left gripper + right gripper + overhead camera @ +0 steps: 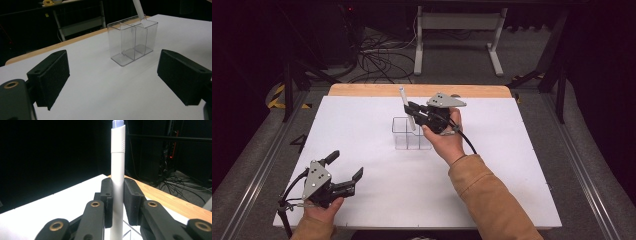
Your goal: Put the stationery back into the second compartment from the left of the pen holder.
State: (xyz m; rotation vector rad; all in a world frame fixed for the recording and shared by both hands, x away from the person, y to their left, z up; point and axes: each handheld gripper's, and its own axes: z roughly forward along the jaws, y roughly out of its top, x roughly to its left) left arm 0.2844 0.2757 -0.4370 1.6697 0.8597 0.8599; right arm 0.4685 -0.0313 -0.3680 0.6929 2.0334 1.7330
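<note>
White pen point(406, 106) stands upright over the clear divided container point(411, 134), mid-desk toward the far edge. White desk point(492, 165) is bare on all sides of the container. Right gripper point(416, 114): fingers clamped on pen barrel. Left gripper point(343, 169) near front-left corner: fingers wide apart, holding nothing.

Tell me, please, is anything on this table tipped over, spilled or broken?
Nothing stands out. The clear box stands upright on the white table, its compartments intact. The right gripper holds a white pen over it. The left gripper is open near the front edge.
</note>
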